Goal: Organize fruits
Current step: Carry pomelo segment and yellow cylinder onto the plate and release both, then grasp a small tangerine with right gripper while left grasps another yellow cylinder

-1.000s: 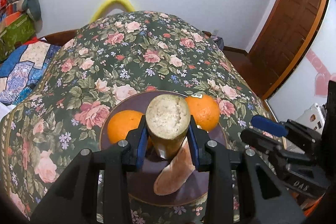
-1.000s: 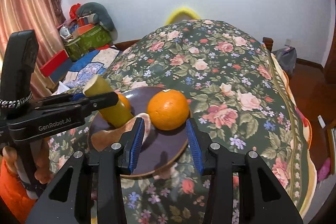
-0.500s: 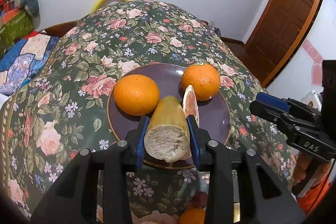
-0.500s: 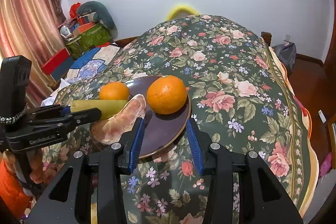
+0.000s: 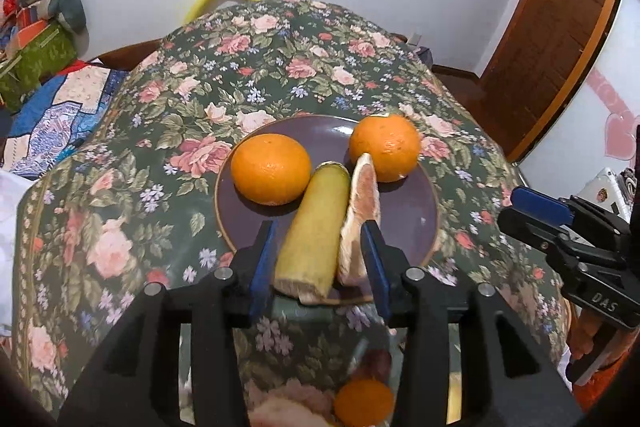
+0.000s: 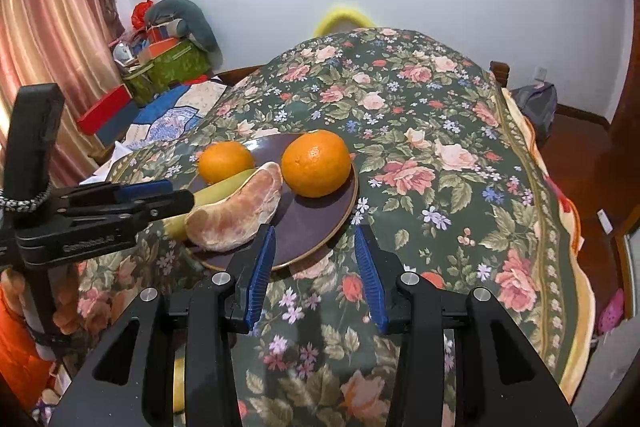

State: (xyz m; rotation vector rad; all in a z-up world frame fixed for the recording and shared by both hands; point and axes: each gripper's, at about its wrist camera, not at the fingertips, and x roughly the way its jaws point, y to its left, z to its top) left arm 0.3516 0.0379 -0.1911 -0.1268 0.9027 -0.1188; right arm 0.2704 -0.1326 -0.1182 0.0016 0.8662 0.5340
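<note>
Two oranges (image 5: 271,174) (image 5: 385,147) on plate (image 5: 416,211), frame centre; left gripper (image 5: 318,261) wide around banana (image 5: 314,239); right gripper (image 6: 314,267) wide, empty.

We take the purple plate (image 5: 416,211) as our reference. Its left half is crowded: 2 oranges sit toward the far rim, 1 at far left (image 5: 271,174) and 1 at far right (image 5: 385,147), with a narrow gap between them. A banana piece (image 5: 314,237) and a pomelo segment (image 5: 360,215) lie touching, side by side, filling the centre down to the near rim. We find bare plate surface only on the right side, below the right orange. The left gripper (image 5: 318,263) straddles the banana and pomelo, blocking the near rim. The floral cloth (image 6: 440,147) right of and beyond the plate lies open, as does the strip under the right gripper (image 6: 314,263).
</note>
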